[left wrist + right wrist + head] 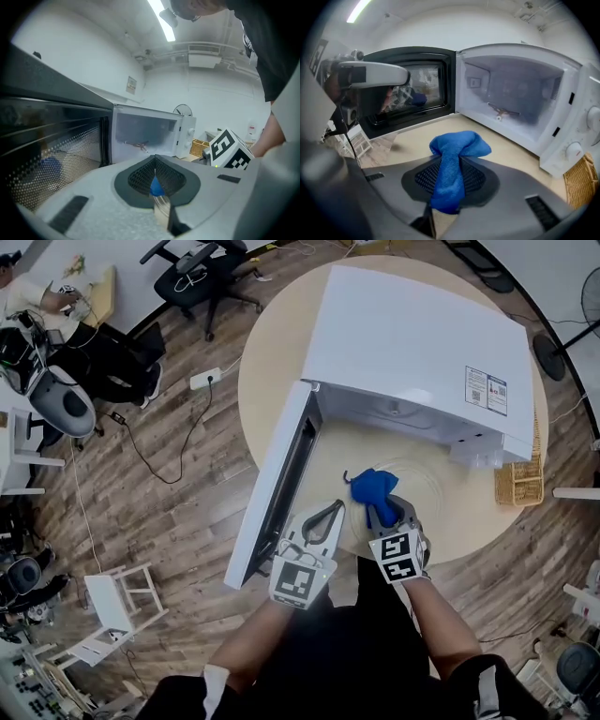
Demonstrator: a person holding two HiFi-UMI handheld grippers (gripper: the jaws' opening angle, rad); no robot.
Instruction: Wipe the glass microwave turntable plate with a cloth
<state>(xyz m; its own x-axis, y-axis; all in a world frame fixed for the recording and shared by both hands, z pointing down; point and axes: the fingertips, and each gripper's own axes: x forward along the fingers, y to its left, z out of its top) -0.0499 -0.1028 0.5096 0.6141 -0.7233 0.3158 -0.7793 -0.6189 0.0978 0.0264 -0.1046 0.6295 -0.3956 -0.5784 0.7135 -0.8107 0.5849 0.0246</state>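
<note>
1. On a round wooden table [281,362], an open-doored white microwave [412,343] stands behind the glass turntable plate [424,499]. The plate lies flat on the tabletop just in front of the empty oven cavity.
2. At the plate's near edge, the right gripper [449,183] is clamped on a bunched blue cloth [459,145]. The head of the cloth pokes out past the jaw tips and sits over the near-left part of the glass.
3. Beside it, the left gripper [155,182] has its jaws drawn almost together. A glassy strip shows in the thin slot between them, which looks like the plate's rim pinched to steady it.
4. Judged from this, the wiping step is at its start or under way: the cloth is at the glass, with most of the plate's surface ahead of it.
5. Next, the cloth should be pressed flat and swept across the glass while the left gripper keeps the plate from sliding toward the table edge.
</note>
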